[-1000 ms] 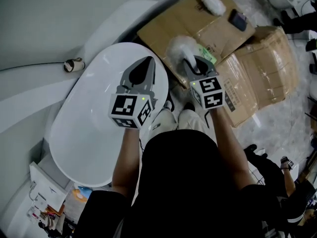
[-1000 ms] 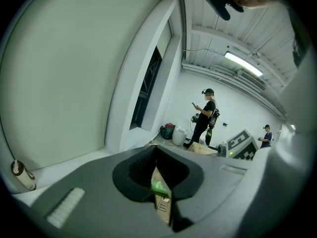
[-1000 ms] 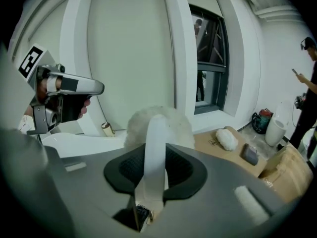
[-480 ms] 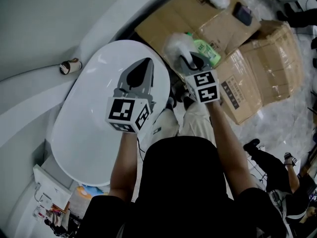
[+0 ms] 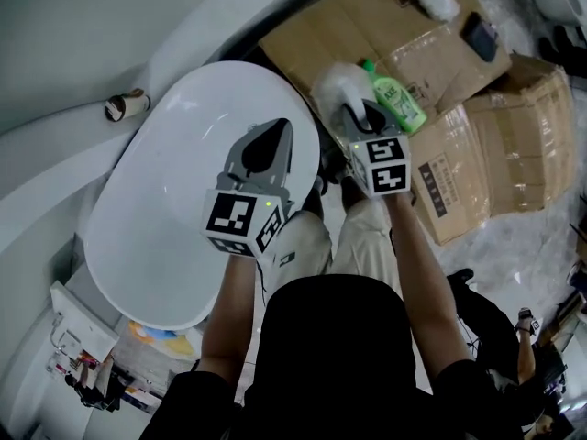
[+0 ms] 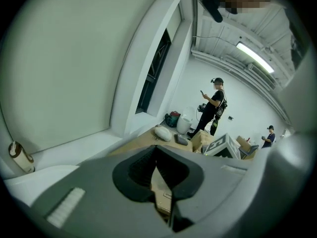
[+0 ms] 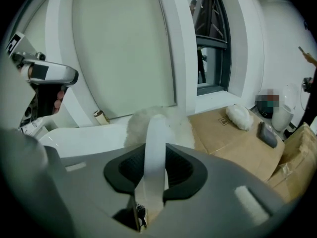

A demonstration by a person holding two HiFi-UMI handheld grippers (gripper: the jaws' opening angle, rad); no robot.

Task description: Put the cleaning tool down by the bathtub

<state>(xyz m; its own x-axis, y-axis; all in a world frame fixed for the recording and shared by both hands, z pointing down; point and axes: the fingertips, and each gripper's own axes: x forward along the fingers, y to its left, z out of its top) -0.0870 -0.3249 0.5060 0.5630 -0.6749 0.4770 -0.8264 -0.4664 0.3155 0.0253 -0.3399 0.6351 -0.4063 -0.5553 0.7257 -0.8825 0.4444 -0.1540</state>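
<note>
Jaws of the right gripper [image 7: 154, 150] pinch the white handle of the fluffy cleaning tool [image 5: 336, 84]; the left gripper [image 6: 159, 157] is closed on nothing.
Its fluffy head hovers by the bathtub [image 5: 174, 200] rim, over the cardboard [image 5: 353, 27] edge, just beside a green bottle [image 5: 401, 102]. A careless release could topple that bottle or tip the tool into the tub.

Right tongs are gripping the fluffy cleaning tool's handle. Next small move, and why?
Probably lower the right tongs until the cleaning tool rests on the cardboard beside the bathtub. Its handle is clamped, and its fluffy head seems to hang above the cardboard.
</note>
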